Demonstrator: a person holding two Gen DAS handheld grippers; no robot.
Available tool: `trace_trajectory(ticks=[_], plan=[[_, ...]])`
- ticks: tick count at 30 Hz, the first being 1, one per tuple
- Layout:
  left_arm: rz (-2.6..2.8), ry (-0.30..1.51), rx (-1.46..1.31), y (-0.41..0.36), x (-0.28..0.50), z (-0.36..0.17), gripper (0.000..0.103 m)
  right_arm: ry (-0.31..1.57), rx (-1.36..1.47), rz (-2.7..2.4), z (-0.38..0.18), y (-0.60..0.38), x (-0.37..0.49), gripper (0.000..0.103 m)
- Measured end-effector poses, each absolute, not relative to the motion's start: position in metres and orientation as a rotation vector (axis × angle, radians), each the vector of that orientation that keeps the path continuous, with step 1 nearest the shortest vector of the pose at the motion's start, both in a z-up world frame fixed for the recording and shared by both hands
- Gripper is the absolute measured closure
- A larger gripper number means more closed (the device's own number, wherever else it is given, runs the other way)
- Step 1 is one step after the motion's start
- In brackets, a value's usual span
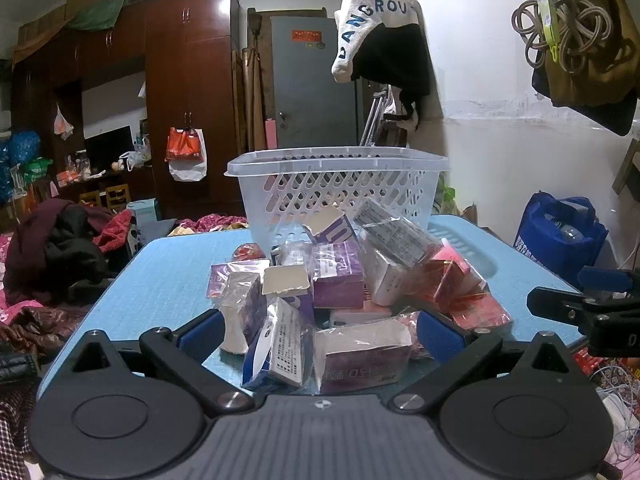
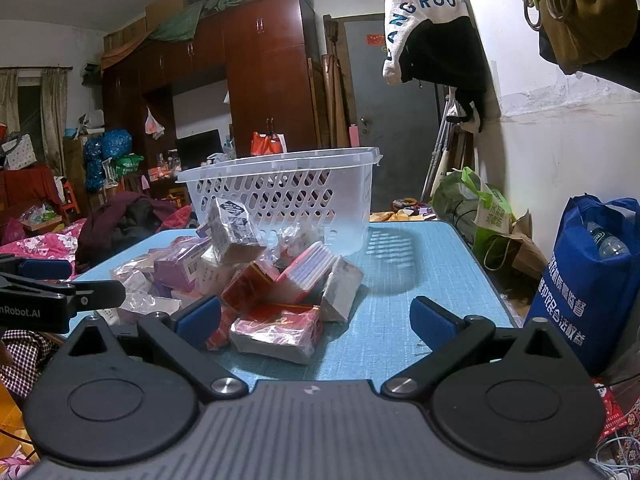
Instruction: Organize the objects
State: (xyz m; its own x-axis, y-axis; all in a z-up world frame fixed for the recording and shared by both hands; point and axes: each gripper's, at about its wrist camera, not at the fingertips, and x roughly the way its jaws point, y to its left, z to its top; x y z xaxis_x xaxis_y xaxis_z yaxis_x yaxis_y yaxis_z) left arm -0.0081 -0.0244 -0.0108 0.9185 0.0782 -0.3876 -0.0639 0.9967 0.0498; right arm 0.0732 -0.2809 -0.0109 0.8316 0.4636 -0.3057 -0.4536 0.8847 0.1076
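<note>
A heap of small wrapped boxes (image 1: 340, 292), purple, white and red, lies on the blue table (image 1: 160, 276). Behind it stands a clear perforated plastic basket (image 1: 336, 188), whose inside is hidden from here. My left gripper (image 1: 320, 334) is open at the heap's near edge, with a purple box (image 1: 364, 354) and a blue-white box (image 1: 280, 356) lying between its blue pads. My right gripper (image 2: 316, 320) is open too, low over the table, with a red box (image 2: 276, 330) between its fingers. The same basket (image 2: 284, 196) appears behind the heap (image 2: 248, 276).
A blue shopping bag (image 2: 592, 280) stands on the floor right of the table (image 2: 420, 280). Clothes hang on the wall above. A bed with piled clothes (image 1: 60, 252) lies to the left. The right half of the table surface is bare mat.
</note>
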Motion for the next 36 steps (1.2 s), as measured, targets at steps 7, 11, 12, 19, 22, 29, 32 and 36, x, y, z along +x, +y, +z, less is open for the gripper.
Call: trace_trajectory(ticks=[7,11,12,19,22,29,32,36], plan=[[0.072,0.400,0.045,-0.024,-0.008,-0.012,0.000,0.331,0.032,0.487,-0.011,-0.281,0.073,0.000],[0.074,0.405,0.050,-0.023,-0.008,-0.014,0.000,0.333,0.034,0.488,-0.011,-0.281,0.073,0.000],[0.075,0.406,0.054,-0.023,-0.007,-0.014,0.000,0.334,0.035,0.488,-0.011,-0.281,0.073,0.000],[0.077,0.411,0.028,-0.005,0.013,-0.015,0.000,0.336,0.053,0.510,-0.011,-0.276,0.084,0.000],[0.057,0.425,0.028,-0.003,0.030,-0.015,0.004,0.340,0.059,0.535,-0.012,-0.272,0.094,0.000],[0.006,0.443,0.074,-0.014,0.063,-0.018,0.007,0.384,0.070,0.580,-0.013,-0.265,0.127,0.019],[-0.003,0.461,0.071,-0.013,0.073,-0.023,0.009,0.391,0.039,0.594,-0.012,-0.259,0.135,0.025],[-0.002,0.459,0.069,-0.010,0.076,-0.025,0.009,0.341,0.053,0.664,-0.001,-0.253,0.133,0.025]])
